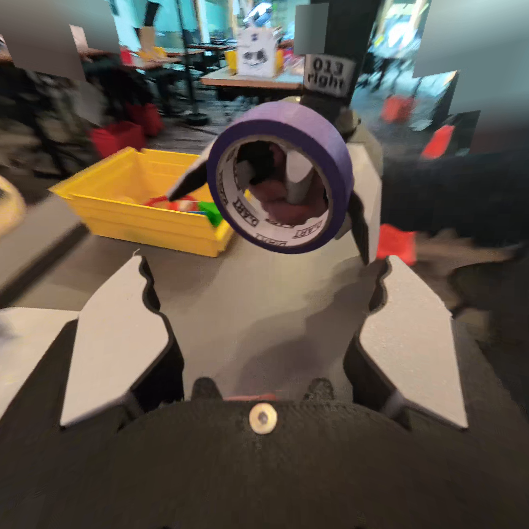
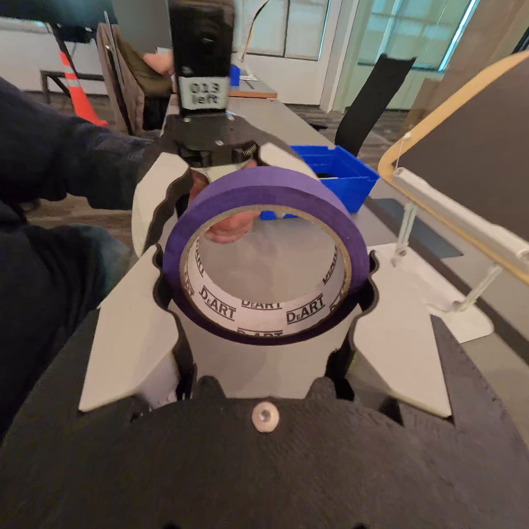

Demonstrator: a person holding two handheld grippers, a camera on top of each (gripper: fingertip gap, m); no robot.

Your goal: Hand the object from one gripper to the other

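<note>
Purple tape ring [image 2: 266, 197] between right tongs [image 2: 266, 274]

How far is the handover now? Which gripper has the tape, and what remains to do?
Done: the right gripper grips the purple tape roll between its fingers, off the table. In hand: the left gripper faces it, fingers spread wide and empty. Left: close the left one on the roll, then open the right one.

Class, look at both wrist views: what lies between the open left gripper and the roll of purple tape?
Nothing. In the left wrist view, only bare grey table shows between the left gripper and the purple tape, which the right gripper holds.
</note>
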